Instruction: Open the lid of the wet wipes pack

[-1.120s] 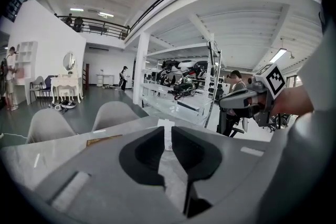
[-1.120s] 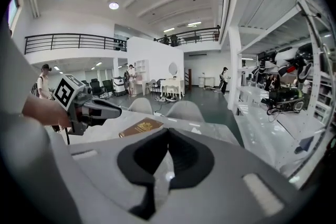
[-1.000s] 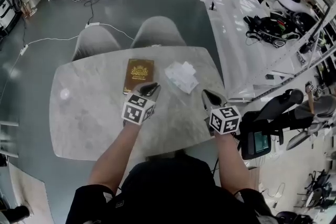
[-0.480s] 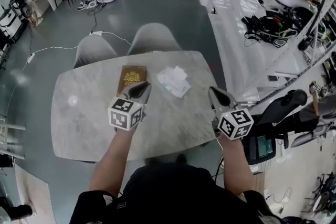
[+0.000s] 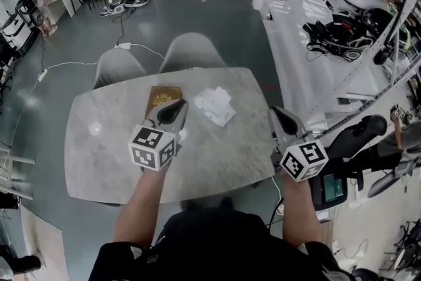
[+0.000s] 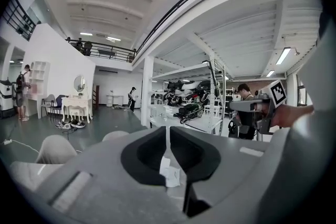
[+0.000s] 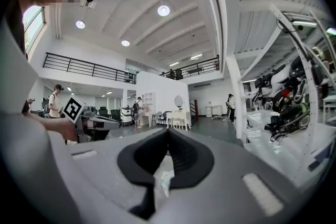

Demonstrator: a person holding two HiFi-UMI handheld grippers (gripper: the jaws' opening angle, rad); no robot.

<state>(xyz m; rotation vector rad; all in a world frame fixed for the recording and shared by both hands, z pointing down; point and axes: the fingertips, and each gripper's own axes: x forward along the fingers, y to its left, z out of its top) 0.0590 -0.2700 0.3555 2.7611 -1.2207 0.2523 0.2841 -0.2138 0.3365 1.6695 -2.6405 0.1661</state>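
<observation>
1. Large workshop hall with a dark floor. The work surface is a pale marble table [image 5: 105,161], seen from steeply above.
2. Nearest are the two hand-held grippers, both over the table's near half and apparently held up clear of it.
3. Left gripper [image 5: 172,110]: the jaws are closing and only a narrow slit is left. Nothing is between the pads. In the left gripper view something white, probably the pack, shows through the gap on the table beyond, not gripped.
4. Right gripper [image 5: 281,118]: the jaws are together and hold nothing. It sits out by the table's right edge.
5. Wet wipes pack [image 5: 215,106]: white and rumpled, lying flat on the table's far half, askew to the edges. The lid is too small to make out, and so is the side it hinges on.
6. Key relation: the pack lies ahead of and between the two grippers, and below them. It is just right of the left tips and well left of the right tips, so the left looks nearer. Any approach means going forward and down.
7. A brown booklet [image 5: 160,95] lies beside the pack on its left, apart from it, partly hidden behind the left gripper.
8. Further off, two grey chairs [image 5: 192,49] stand at the far edge, and white shelving [image 5: 309,16] with equipment runs along the right.
</observation>
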